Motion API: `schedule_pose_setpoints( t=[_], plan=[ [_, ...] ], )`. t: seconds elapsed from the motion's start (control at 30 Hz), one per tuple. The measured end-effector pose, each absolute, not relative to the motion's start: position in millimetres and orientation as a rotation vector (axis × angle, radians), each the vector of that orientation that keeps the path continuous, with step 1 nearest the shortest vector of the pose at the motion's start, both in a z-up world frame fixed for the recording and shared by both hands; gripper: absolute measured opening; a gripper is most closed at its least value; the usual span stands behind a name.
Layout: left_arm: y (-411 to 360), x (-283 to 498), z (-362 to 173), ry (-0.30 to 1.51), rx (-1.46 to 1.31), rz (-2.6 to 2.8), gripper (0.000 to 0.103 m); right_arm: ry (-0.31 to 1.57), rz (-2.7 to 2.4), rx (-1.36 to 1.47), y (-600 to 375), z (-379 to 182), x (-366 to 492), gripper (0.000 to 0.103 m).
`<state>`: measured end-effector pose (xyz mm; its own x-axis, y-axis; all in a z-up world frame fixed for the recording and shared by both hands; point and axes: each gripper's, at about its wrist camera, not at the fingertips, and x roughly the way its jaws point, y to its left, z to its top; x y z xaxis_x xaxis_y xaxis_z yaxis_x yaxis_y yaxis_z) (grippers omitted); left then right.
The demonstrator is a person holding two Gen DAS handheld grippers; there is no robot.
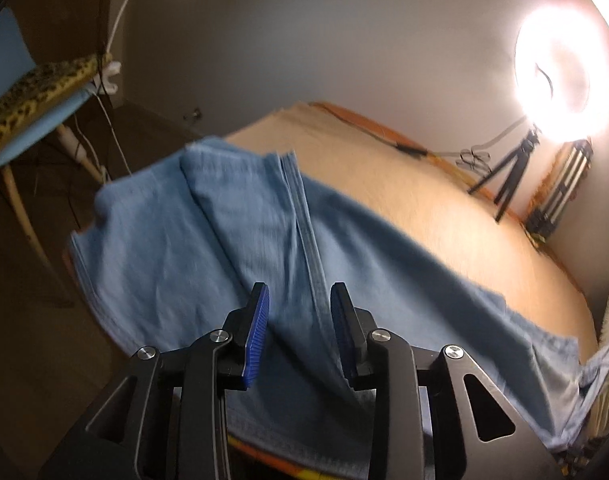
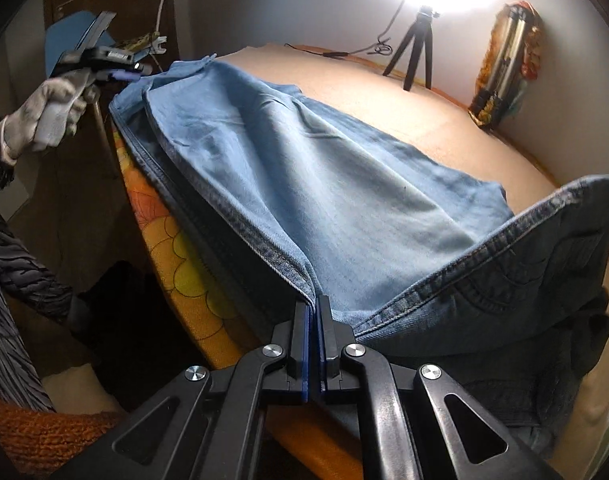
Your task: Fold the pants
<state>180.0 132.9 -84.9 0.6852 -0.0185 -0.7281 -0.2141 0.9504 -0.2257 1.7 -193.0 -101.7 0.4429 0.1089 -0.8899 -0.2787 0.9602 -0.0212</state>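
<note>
While the right gripper (image 2: 313,312) is clenched on the near edge of the jeans (image 2: 304,168), the left gripper (image 1: 299,300) is released, with nothing pressed between its pads. The jeans lie across the table (image 1: 404,184), and their left end hangs over the edge, so a pull may drag them off. A ring light (image 1: 564,76) and tripod (image 2: 412,52) stand far right, well clear
</note>
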Motion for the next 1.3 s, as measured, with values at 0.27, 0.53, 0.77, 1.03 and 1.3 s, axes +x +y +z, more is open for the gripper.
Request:
schedule_pose_setpoints(
  t=[0.27,0.53,0.77,1.03,1.3],
  plan=[
    [111,257,-107,0.950,-0.130,0.119,0.049,1.106,0.249,-0.124,-193,-108,7,0.001],
    [118,306,-138,1.004,-0.033,0.264,0.049,1.115,0.253,-0.094,-196,-111,11,0.002],
    [129,311,-150,0.981,-0.060,0.267,0.047,1.122,0.249,-0.088,-196,-113,12,0.006],
    [158,298,-139,0.916,-0.147,0.231,0.005,1.133,0.241,-0.115,-190,-115,17,0.010],
    [237,225,-116,0.779,-0.372,0.308,0.004,1.137,0.231,-0.120,-187,-116,20,0.010]
  ],
)
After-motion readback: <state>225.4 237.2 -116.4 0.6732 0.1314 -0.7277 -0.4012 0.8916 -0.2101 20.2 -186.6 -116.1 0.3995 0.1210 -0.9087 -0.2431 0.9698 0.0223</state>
